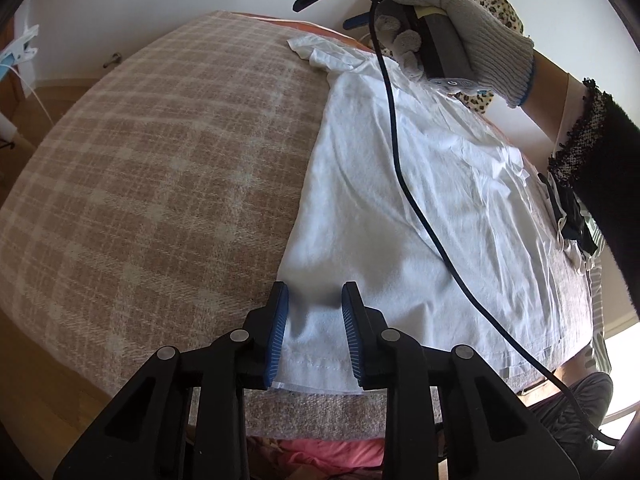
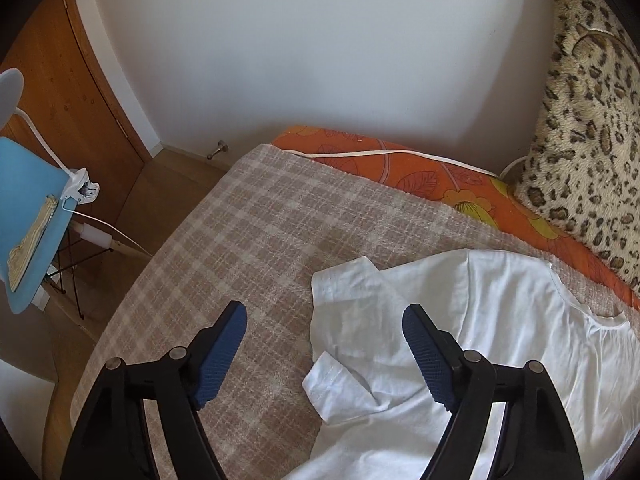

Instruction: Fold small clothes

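A small white T-shirt [image 1: 400, 200] lies spread flat on a beige plaid blanket [image 1: 160, 180]. My left gripper [image 1: 316, 294] is down at the shirt's near left hem corner. The hem [image 1: 316, 364] lies in the narrow gap between its blue pads, which do not pinch it. In the right wrist view the shirt [image 2: 500, 360] fills the lower right, its left sleeve [image 2: 340, 384] folded over and crumpled. My right gripper [image 2: 324, 310] hovers wide open over that sleeve with nothing held. A gloved hand [image 1: 460, 20] holds it at the shirt's far end.
The right gripper's black cable [image 1: 400, 160] trails across the shirt. An orange flowered sheet [image 2: 400, 168] and a leopard-print throw [image 2: 580, 140] border the plaid blanket [image 2: 240, 240] by the wall. A blue chair [image 2: 28, 200] with a clip-on lamp stands left of the bed, near a wooden door [image 2: 80, 80].
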